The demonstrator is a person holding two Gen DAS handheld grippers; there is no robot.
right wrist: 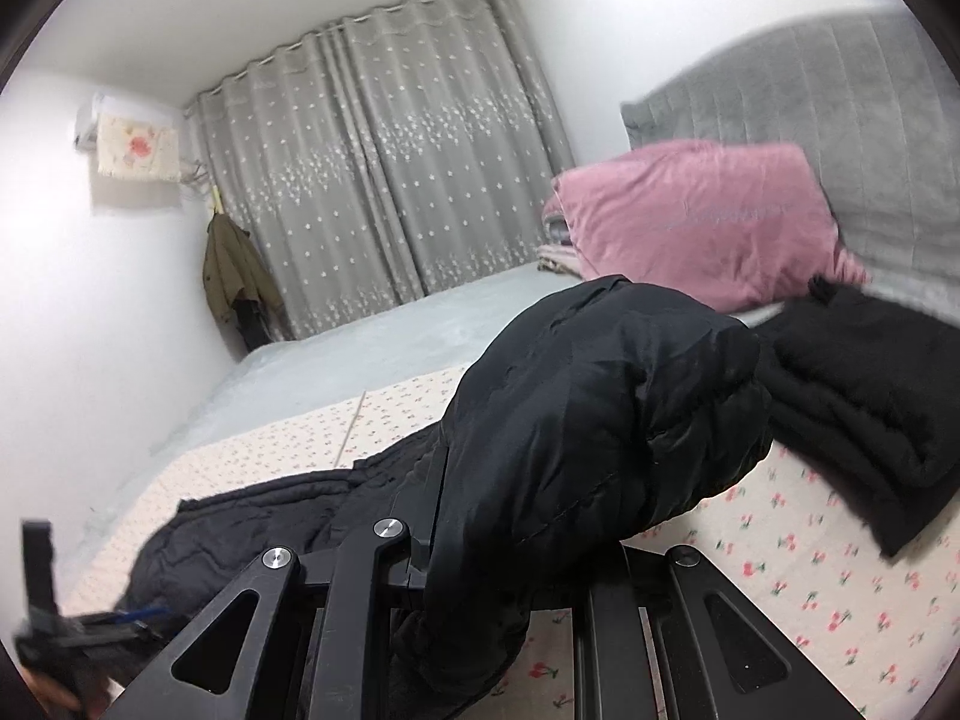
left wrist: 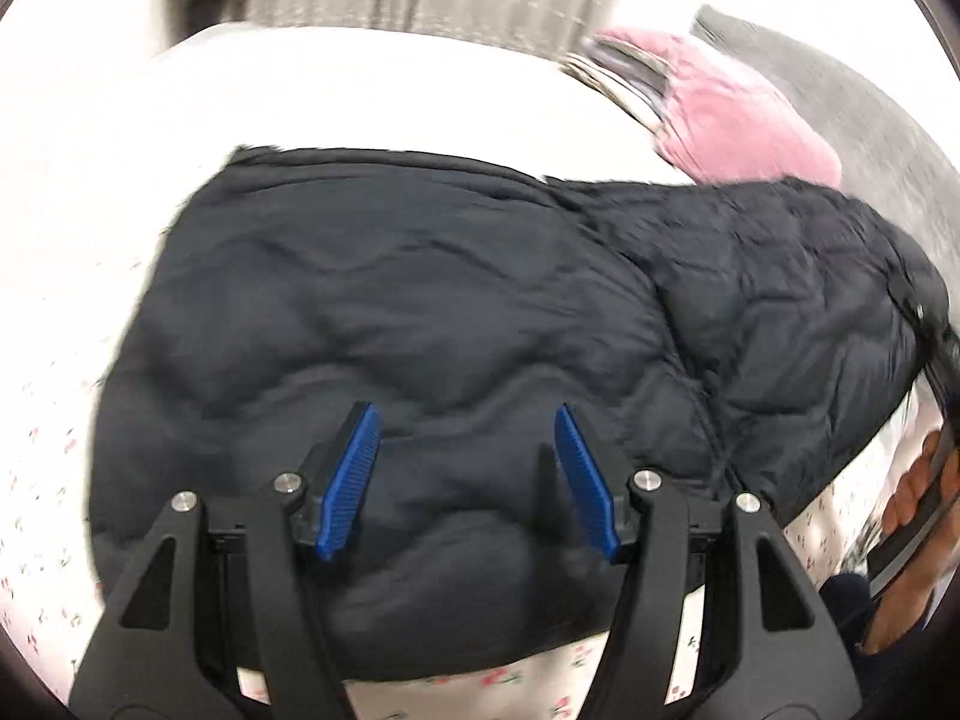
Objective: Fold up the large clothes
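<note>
A black quilted jacket [left wrist: 420, 300] lies spread across the floral bed sheet [left wrist: 42, 480]. My left gripper [left wrist: 465, 420] hovers just above the jacket's near part, open, with nothing between its blue pads [left wrist: 351, 480]. In the right wrist view a thick fold of the jacket [right wrist: 600, 408] is raised off the bed and bulges over my right gripper [right wrist: 492, 546]. That gripper is shut on the cloth, which hides its fingertips. The rest of the jacket trails flat to the left [right wrist: 270, 516]. The left gripper's blurred body [right wrist: 78, 630] shows at the lower left, and a hand [left wrist: 918, 486] at the left wrist view's right edge.
A pink pillow [right wrist: 690, 222] leans on the grey padded headboard [right wrist: 840, 90] at the bed's far right. Another black folded garment [right wrist: 870, 420] lies on the floral sheet [right wrist: 810, 588] to the right. Grey curtains [right wrist: 390, 180] and a hanging green coat [right wrist: 234, 264] stand beyond the bed.
</note>
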